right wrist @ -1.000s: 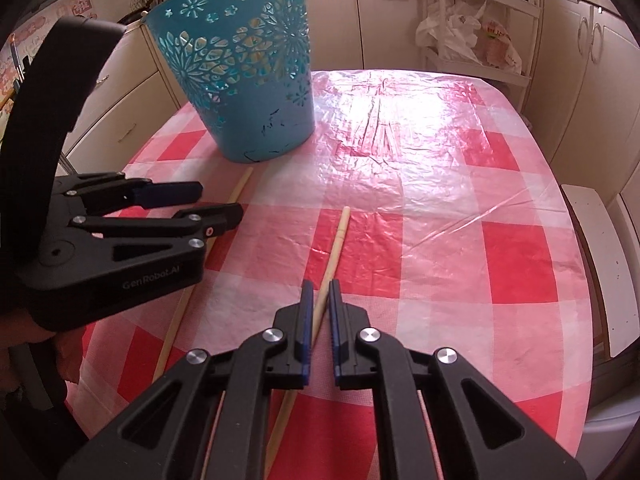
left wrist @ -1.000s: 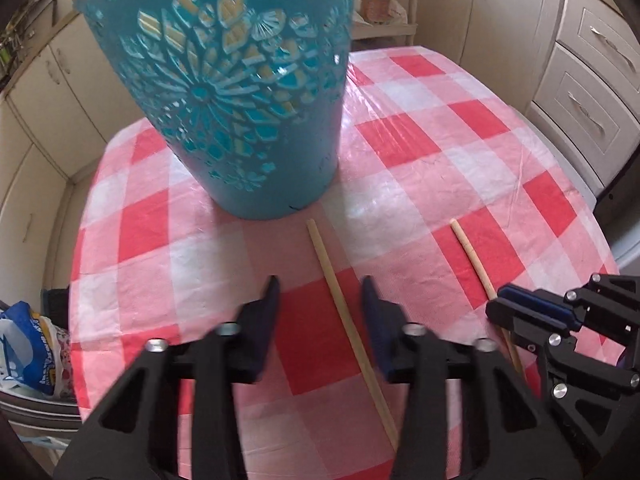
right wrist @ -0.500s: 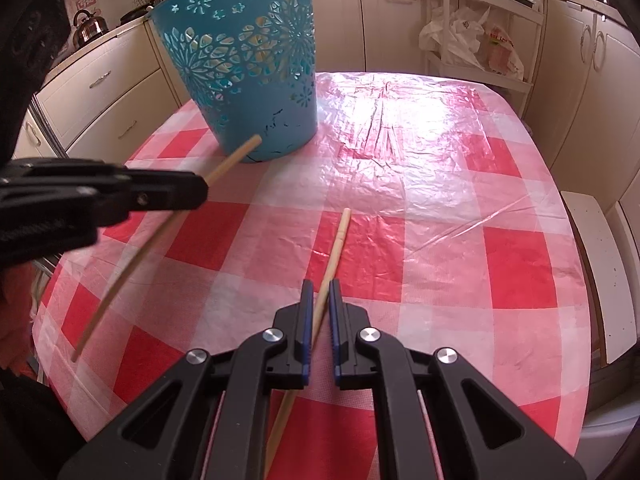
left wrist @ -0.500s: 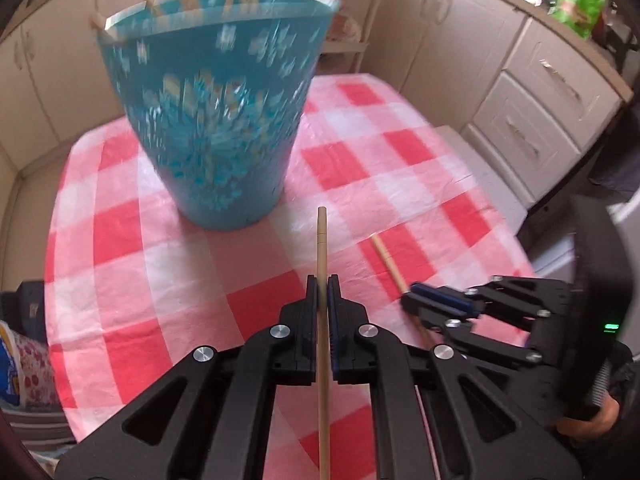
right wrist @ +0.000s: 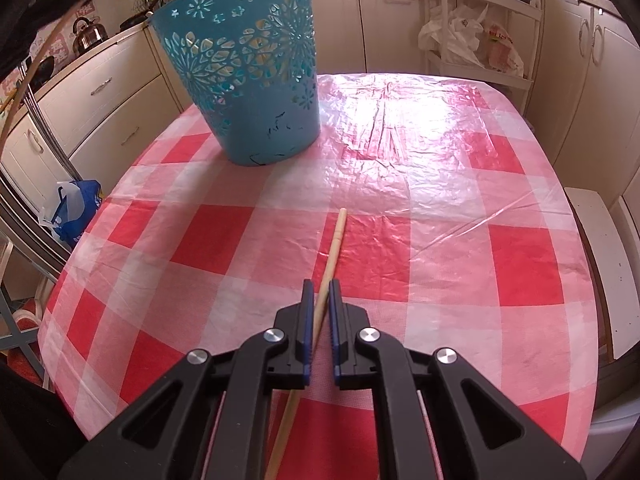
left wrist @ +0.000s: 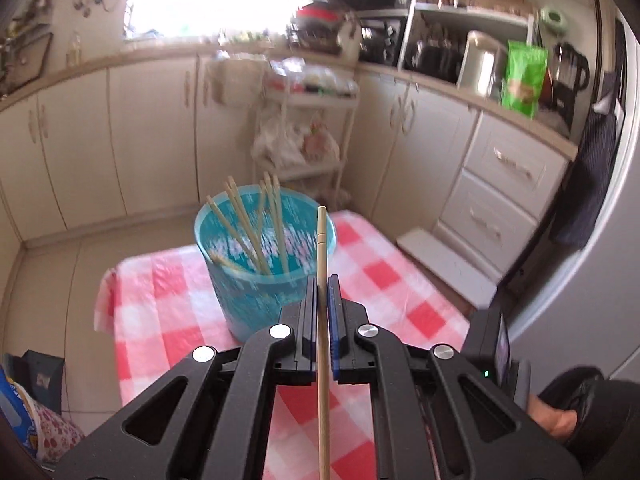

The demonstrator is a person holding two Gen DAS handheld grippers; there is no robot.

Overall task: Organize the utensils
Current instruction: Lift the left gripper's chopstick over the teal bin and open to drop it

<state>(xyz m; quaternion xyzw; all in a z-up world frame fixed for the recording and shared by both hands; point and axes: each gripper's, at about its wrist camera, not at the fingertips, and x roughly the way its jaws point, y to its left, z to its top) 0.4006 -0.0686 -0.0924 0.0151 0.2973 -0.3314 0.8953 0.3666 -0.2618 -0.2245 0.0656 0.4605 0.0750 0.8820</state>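
Note:
My left gripper (left wrist: 322, 280) is shut on a wooden chopstick (left wrist: 322, 248) and holds it high above the table, its tip over the rim of the teal cut-out basket (left wrist: 256, 300). Several chopsticks (left wrist: 256, 232) stand in the basket. In the right wrist view the basket (right wrist: 248, 92) stands at the far left of the table. My right gripper (right wrist: 319, 286) is low over the table, its jaws close around a second chopstick (right wrist: 334, 240) that lies on the red-and-white checked cloth (right wrist: 440, 240).
Cream kitchen cabinets (right wrist: 100, 104) surround the table. A white rack with bags (right wrist: 472, 40) stands behind it. A blue bag (right wrist: 76, 208) lies on the floor at the left. A white board (right wrist: 608, 264) is beyond the table's right edge.
My left gripper closed on the left chopstick, lifted it off the cloth and rose well above the basket. My right gripper stayed in place around the other chopstick.

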